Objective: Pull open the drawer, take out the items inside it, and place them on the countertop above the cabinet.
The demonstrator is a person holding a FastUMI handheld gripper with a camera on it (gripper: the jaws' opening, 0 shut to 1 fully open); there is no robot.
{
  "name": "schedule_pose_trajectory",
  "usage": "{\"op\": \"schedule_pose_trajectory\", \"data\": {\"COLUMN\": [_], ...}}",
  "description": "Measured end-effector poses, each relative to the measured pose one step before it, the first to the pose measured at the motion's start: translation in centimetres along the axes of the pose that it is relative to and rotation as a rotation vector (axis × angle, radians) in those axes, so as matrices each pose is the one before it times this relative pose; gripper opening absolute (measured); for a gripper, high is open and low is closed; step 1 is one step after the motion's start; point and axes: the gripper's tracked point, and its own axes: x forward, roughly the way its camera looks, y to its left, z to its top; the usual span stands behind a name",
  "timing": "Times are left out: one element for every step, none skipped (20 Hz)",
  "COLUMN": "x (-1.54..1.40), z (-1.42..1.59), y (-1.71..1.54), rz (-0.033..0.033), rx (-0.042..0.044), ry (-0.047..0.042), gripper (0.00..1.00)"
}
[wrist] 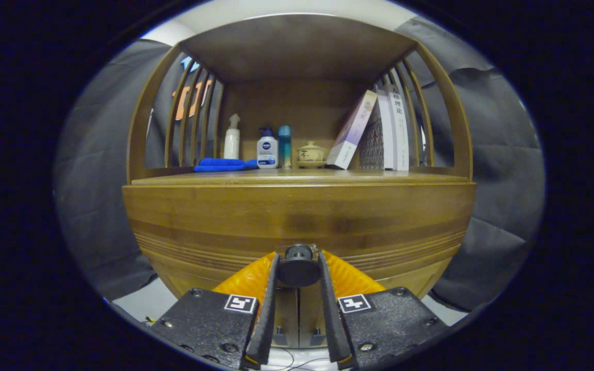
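A wooden cabinet stands straight ahead, with its drawer front [297,216] facing me as a broad brown panel. A dark round drawer knob [298,268] sticks out from the lower middle of that panel. My gripper [298,260] has both fingers pressed against the sides of the knob, shut on it. Above the drawer front runs the wooden countertop [183,178], seen almost edge-on. The inside of the drawer is hidden.
On the countertop lie a blue cloth [222,165], a white spray bottle [232,137], a white pump bottle [267,149], a teal bottle [284,146], a small lidded cup [311,153] and leaning books [379,131]. Slatted sides and a wooden roof enclose the shelf.
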Motion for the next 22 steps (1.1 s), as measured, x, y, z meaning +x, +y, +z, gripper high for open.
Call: {"op": "schedule_pose_trajectory", "data": {"x": [0.266, 0.499, 0.24, 0.253, 0.224, 0.214, -0.018, -0.146, -0.399, -0.187, 0.09, 0.187, 0.423, -0.005, 0.053, 0.03, -0.039, 0.181, -0.006, -0.06, -0.056, 0.102], "z": [-0.107, -0.674, -1.025, -0.388, 0.017, 0.03, 0.178, 0.361, 0.525, 0.988, 0.651, 0.122, -0.185, -0.363, 0.001, -0.575, 0.106, -0.123, -0.027, 0.078, -0.026, -0.015], "y": [-0.084, -0.245, -0.053, 0.027, -0.083, 0.228, -0.116, 0.136, 0.198, -0.126, 0.189, 0.021, 0.0, -0.229, 0.227, -0.058, 0.109, 0.083, -0.003, 0.02, 0.054, -0.04], "rz": [-0.00551, -0.01089, 0.00758, 0.00965, 0.00818, 0.0064, -0.00474, 0.00225, -0.00163, -0.00514, -0.00343, -0.00203, -0.00198, -0.01001, 0.00668, 0.0, 0.0073, 0.00032, -0.00326, -0.00064, 0.00322, 0.00274], "rx": [-0.01172, -0.0056, 0.01089, 0.03277, 0.03237, 0.0075, -0.01779, -0.02111, -0.01526, -0.00266, -0.00038, -0.00242, -0.00402, 0.00106, 0.00871, -0.00286, 0.0179, 0.0083, 0.00506, 0.00176, -0.00489, -0.0057], "ry": [-0.00392, 0.02426, 0.03699, 0.02147, -0.00007, -0.00177, -0.00813, -0.01362, -0.01713, -0.02941, -0.01762, 0.00074, 0.01111, 0.01806, -0.00221, 0.01659, -0.00489, 0.00107, 0.00614, 0.00391, 0.00271, 0.00278], "gripper": [0.48, 0.5, 0.52, 0.53, 0.54, 0.54, 0.54, 0.54, 0.54, 0.54, 0.54, 0.54, 0.54, 0.54, 0.54, 0.54, 0.54, 0.53, 0.5, 0.49, 0.47, 0.44]}}
